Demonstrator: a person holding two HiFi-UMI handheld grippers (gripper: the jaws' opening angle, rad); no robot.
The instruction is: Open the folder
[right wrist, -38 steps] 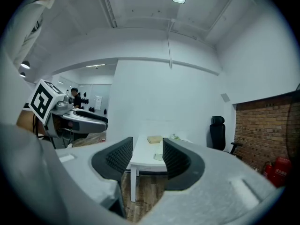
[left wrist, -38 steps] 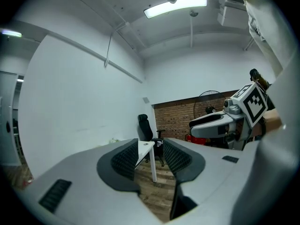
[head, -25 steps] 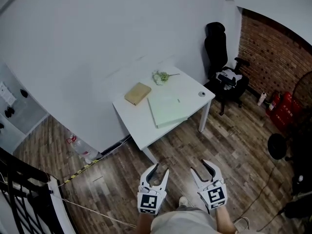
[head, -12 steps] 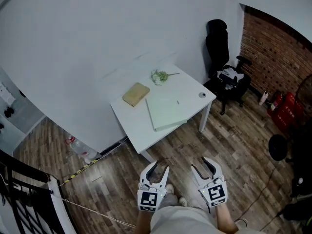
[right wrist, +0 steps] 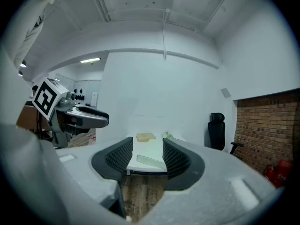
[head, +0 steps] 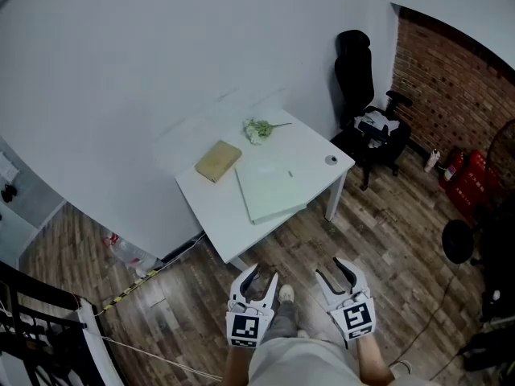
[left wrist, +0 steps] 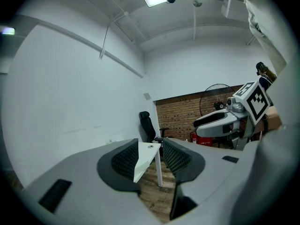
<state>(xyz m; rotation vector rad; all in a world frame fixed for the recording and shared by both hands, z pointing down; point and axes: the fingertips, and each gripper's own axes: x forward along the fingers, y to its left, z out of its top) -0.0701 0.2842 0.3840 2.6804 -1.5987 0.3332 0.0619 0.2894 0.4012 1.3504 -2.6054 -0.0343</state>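
Jaws apart on left gripper [head: 265, 274] and right gripper [head: 330, 270], folder [head: 269, 190] closed

The left claw [head: 264, 275] and the right claw [head: 332, 269] are held side by side, well apart from the table [head: 211, 209]. Both point toward it, tilted only a little below level. Each claw's jaws stand apart with nothing between the pads. The left forearm [head: 234, 368] and the right forearm [head: 370, 367] run back from the claws, away from the table. One foot [head: 283, 294] is set forward between the two claws, toward the table.
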